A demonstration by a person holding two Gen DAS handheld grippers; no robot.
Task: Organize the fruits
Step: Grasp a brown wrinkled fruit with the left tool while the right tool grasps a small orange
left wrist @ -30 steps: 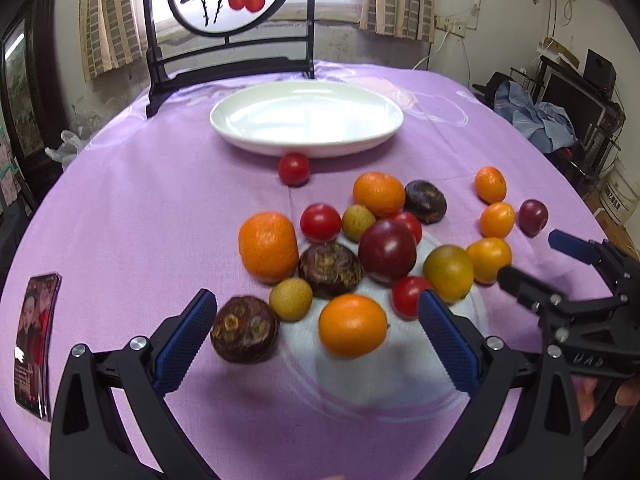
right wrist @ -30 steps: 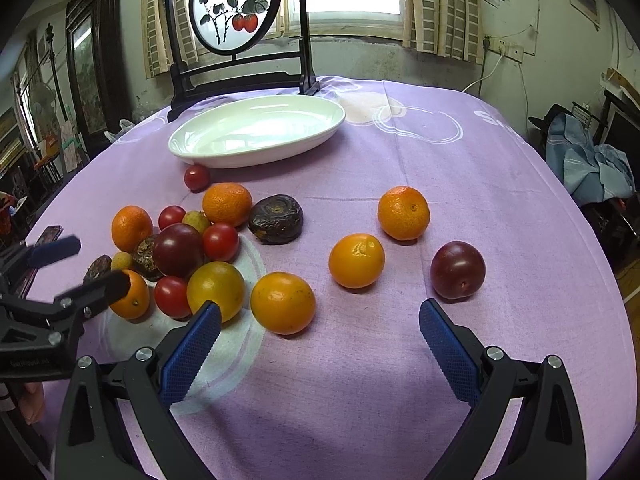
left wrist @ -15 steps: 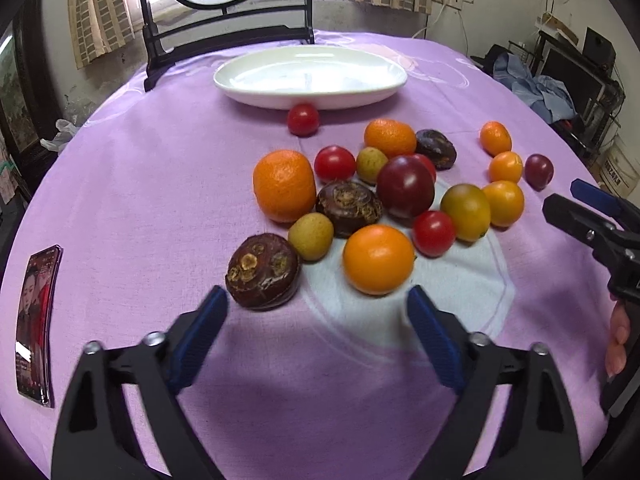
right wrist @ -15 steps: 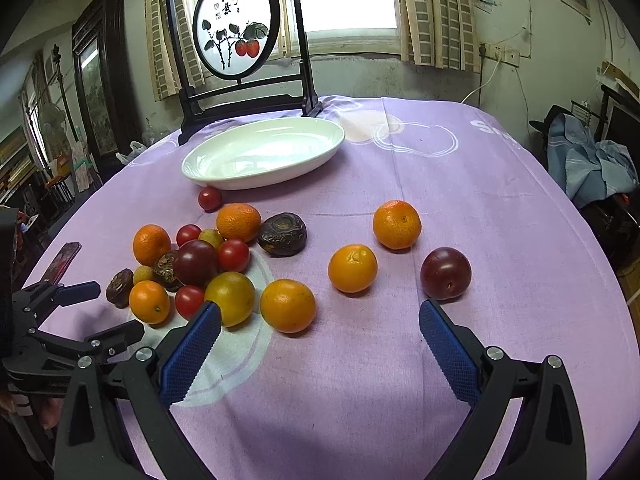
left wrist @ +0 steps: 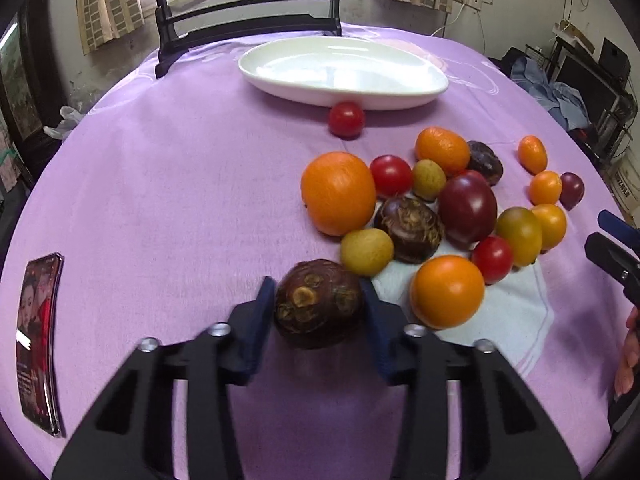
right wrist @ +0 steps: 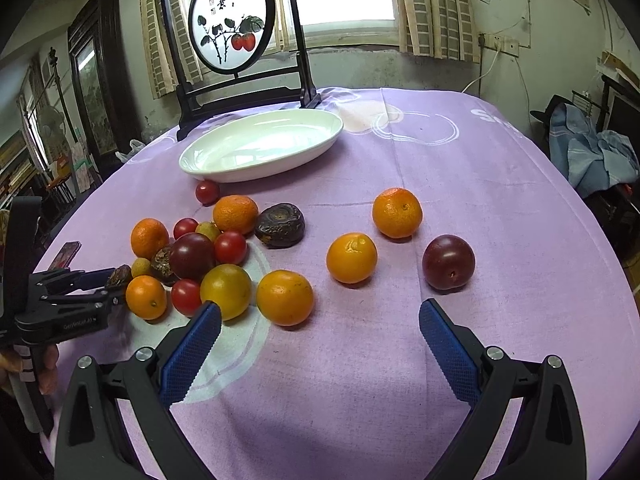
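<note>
A: What lies at the far left of the purple tablecloth?

B: A phone near the left edge, screen up, well apart from the fruit. Right of it the left gripper has just been closing, and its blue pads now press both sides of a dark brown water chestnut at the near left end of the fruit cluster.

A: And beside that?

B: A small yellow-green fruit sits just behind the chestnut on its right. A second water chestnut and a big orange lie further back, with a near orange to the right. Cherry tomatoes and a dark plum crowd the middle.

A: Where is the dish?

B: The white oval plate stands at the far side in front of a painted screen, with one cherry tomato just at its near rim.

A: And on the right?

B: Two oranges and a lone plum lie apart from the cluster. The right gripper hangs over bare cloth near them, its fingers spread wide with nothing between
</note>
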